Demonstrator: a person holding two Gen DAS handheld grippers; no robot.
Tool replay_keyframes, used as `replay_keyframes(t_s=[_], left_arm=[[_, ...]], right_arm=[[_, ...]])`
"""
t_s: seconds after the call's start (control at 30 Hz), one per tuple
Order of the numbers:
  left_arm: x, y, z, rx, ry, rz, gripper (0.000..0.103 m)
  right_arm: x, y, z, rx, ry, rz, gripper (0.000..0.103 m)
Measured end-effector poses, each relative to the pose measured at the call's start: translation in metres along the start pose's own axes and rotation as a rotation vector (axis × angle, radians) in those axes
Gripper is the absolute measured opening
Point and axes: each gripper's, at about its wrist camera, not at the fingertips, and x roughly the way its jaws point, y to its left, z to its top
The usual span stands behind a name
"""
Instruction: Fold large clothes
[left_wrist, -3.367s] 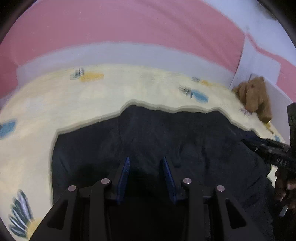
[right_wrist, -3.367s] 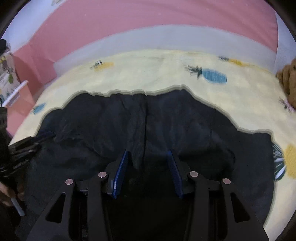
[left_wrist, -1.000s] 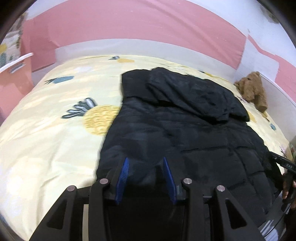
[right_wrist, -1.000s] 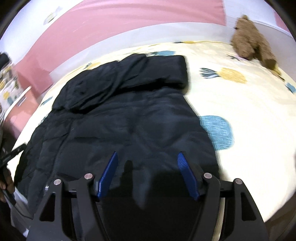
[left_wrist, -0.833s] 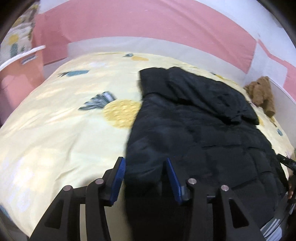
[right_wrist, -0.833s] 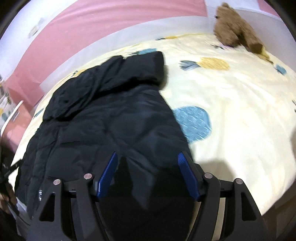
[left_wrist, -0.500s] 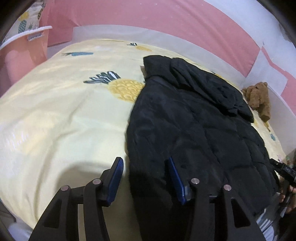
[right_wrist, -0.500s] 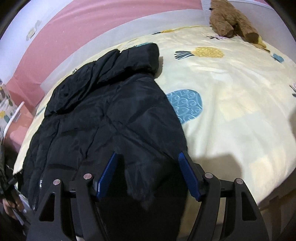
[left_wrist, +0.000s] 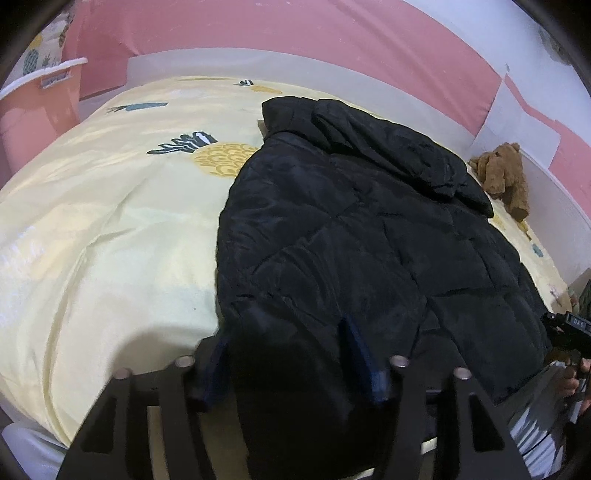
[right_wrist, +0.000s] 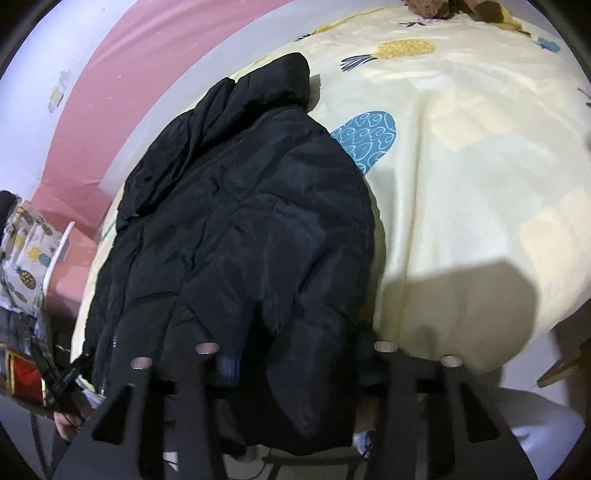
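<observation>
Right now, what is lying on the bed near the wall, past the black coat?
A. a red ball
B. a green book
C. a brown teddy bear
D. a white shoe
C. In the left wrist view a brown teddy bear lies on the bed by the wall, beyond the far end of the black coat.

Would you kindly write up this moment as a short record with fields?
garment: black padded jacket, spread on the bed, hood end far, hem over the near edge
surface: yellow pineapple-print sheet
left gripper: fingers apart, hem between them
right gripper: fingers apart, hem between them
other: brown teddy bear by the far wall
</observation>
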Motion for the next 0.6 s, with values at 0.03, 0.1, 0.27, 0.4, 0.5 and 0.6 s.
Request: replay_keyframes(t_s=[0.03,0.1,0.27,0.4,0.5,0.6], left_arm=[[0.0,-0.001,0.0,-0.003,-0.002,-0.005,0.043],[-0.004,-0.002,0.003,-0.009,-0.008,-0.006,0.026],[-0.036,-0.003,0.024,-0.041,-0.089,-0.062,0.016],[-0.076,-0.005,0.038,-0.048,-0.183,-0.091,0.015],[-0.107,-0.001,0.038,-0.078,-0.233,-0.115,0.015],[-0.136,0.0,0.032,-0.088,-0.274,-0.126,0.015]], right_arm=[[-0.003,0.001,0.001,0.005,-0.004,0.012,0.023],[-0.012,0.008,0.005,-0.008,-0.028,0.032,0.016],[-0.056,0.039,0.015,-0.075,-0.138,0.098,0.013],[-0.086,0.053,0.017,-0.113,-0.199,0.139,0.013],[-0.11,0.055,0.01,-0.131,-0.24,0.181,0.013],[-0.123,0.06,0.006,-0.141,-0.287,0.213,0.013]])
